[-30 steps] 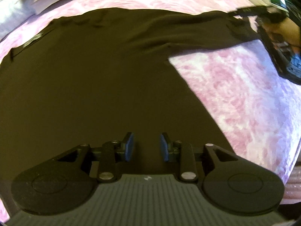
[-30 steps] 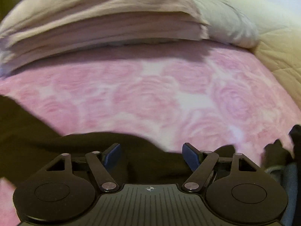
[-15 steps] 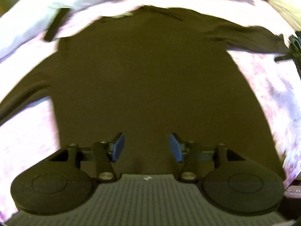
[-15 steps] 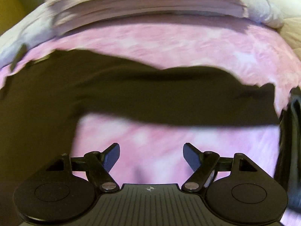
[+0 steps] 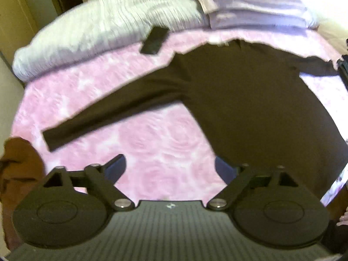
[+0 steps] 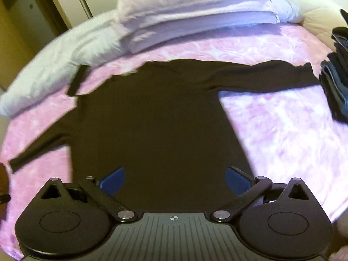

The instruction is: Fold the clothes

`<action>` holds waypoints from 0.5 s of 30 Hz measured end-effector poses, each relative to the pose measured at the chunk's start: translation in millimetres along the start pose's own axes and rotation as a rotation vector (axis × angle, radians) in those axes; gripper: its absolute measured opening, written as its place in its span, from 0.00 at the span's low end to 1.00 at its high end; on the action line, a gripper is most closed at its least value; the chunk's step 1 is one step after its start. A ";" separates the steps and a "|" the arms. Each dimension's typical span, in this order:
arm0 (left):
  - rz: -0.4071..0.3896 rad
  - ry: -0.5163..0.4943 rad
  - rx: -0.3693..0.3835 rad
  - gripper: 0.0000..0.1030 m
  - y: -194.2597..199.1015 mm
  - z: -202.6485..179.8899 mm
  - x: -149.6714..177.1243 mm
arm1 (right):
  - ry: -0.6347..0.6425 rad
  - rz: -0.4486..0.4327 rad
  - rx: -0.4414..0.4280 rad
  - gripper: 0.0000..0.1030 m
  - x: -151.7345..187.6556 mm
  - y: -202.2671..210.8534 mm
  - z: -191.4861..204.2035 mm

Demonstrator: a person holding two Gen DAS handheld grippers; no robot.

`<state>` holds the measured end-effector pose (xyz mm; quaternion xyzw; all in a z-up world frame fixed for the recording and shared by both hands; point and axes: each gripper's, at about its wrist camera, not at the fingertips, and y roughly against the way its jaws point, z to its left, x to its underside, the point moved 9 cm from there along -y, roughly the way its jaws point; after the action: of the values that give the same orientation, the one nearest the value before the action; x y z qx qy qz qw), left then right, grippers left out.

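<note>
A dark long-sleeved shirt (image 6: 161, 117) lies spread flat on the pink rose-patterned bedspread (image 6: 282, 134), both sleeves stretched out sideways. In the left wrist view the shirt (image 5: 250, 100) fills the right half and its left sleeve (image 5: 104, 117) runs down to the left. My left gripper (image 5: 170, 169) hangs above the bedspread beside the shirt's lower left edge, its jaws opening wide with nothing between them. My right gripper (image 6: 174, 181) hovers above the shirt's lower body, jaws also opening wide and holding nothing.
White pillows and folded bedding (image 6: 184, 10) lie along the head of the bed. A small dark flat object (image 6: 77, 80) rests near the pillows. A pile of folded dark clothes (image 6: 336, 82) sits at the right edge. A brown garment (image 5: 19, 169) lies at the left.
Both grippers pulled back and rose away from the shirt, so the whole garment now shows. Both sets of jaws spread wider. The left view swung over to the left sleeve.
</note>
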<state>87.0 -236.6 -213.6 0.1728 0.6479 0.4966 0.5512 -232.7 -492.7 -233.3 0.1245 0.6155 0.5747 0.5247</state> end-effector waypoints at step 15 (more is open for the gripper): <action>-0.067 -0.025 -0.003 0.88 58.1 39.6 48.8 | 0.164 0.017 0.068 0.99 75.2 50.7 108.5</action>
<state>87.1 -155.0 -187.6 0.1563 0.6457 0.4766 0.5758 -201.3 -357.6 -205.7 0.1001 0.6744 0.5662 0.4632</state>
